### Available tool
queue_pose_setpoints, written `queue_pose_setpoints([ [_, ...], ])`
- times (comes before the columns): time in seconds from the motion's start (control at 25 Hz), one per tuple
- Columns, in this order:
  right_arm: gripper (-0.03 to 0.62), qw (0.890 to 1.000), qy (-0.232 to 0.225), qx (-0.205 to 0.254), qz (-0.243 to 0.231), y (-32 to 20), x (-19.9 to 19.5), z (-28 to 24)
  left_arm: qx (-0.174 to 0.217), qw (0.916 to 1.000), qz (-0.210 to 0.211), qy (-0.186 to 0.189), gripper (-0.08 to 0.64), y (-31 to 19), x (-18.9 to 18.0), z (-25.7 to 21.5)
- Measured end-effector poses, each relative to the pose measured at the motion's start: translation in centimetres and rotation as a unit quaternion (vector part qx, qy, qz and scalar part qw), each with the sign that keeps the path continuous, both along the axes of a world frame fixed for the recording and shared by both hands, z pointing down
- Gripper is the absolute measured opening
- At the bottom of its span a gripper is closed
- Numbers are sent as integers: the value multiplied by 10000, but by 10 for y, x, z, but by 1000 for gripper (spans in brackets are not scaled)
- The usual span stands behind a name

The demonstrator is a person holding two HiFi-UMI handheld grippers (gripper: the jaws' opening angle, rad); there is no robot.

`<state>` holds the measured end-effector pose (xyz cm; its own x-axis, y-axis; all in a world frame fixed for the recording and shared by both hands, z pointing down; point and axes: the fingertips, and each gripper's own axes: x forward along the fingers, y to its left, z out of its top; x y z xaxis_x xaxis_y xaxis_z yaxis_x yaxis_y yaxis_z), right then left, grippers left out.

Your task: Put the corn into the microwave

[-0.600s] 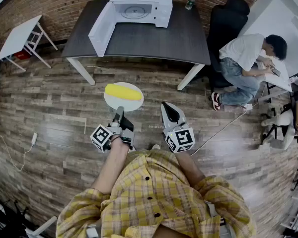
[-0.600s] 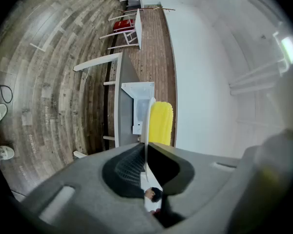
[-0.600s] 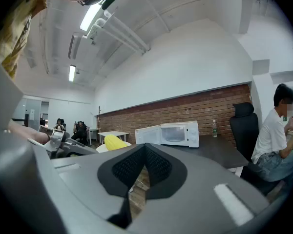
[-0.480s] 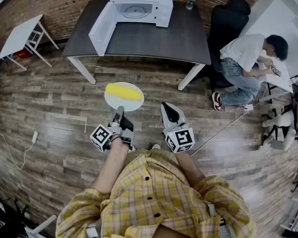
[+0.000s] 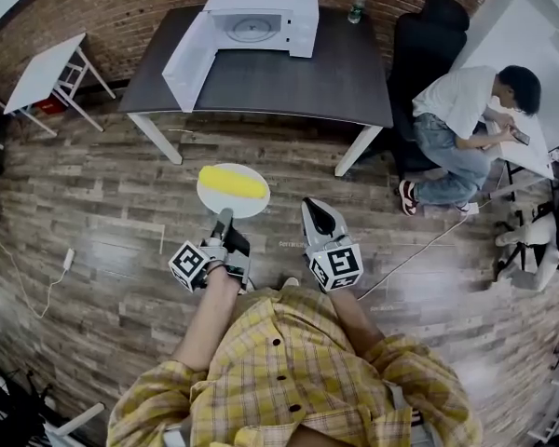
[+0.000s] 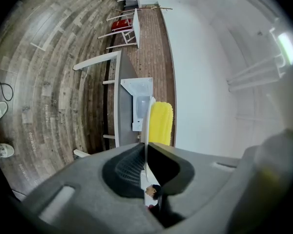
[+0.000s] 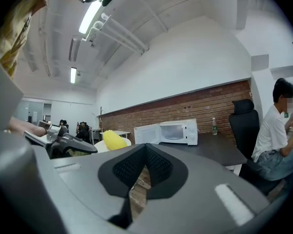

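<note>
**Head view.** A wood-plank floor (image 5: 93,212) runs up to a brick wall (image 5: 121,7). Against the wall stands a dark table (image 5: 289,77) bearing a white microwave (image 5: 261,17), whose door (image 5: 188,59) hangs open to the left, and a bottle (image 5: 356,6) near the far right edge. A black chair (image 5: 429,40) stands right of the table, with a seated person (image 5: 466,110) beyond it; a small white table (image 5: 42,68) stands at far left. The corn (image 5: 233,182) lies on a white plate (image 5: 235,206) held level above the floor, well short of the table. The left gripper (image 5: 224,220) clamps the plate's near rim. The right gripper (image 5: 309,205) is just beside it, apart from the plate, its jaws drawn to a point.

**Left gripper view.** The scene appears turned on its side, with a white wall (image 6: 200,82) at right. The plate is seen edge-on as a thin white line running between the two jaws, which press on its rim. The corn rests on the plate's face just past the jaw tips. Behind it are the table and the open microwave.

**Right gripper view.** Strip lights (image 7: 90,16) line a white ceiling. The jaws are clenched at their tips with nothing between them. Ahead are the microwave with its door swung open, the bottle, the chair and the seated person; at left, the left gripper holds the plate and corn.
</note>
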<state>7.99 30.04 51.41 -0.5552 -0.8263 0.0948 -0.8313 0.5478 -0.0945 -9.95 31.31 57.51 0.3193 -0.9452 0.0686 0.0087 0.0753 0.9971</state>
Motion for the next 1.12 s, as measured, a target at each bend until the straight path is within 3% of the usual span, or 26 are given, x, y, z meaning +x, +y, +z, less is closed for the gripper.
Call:
queue_pose_setpoints([
  [0.44, -6, 9999, 33, -31, -164, 5, 40, -1, 113, 9993, -247, 254, 15, 4, 45, -4],
  [0.84, -6, 9996, -56, -81, -258, 4, 43, 8, 69, 9992, -306, 252, 15, 6, 52, 4],
  [1.12, -5, 9995, -17, -60, -304, -45, 36, 7, 30, 9992, -233, 318, 15, -41, 50, 10],
])
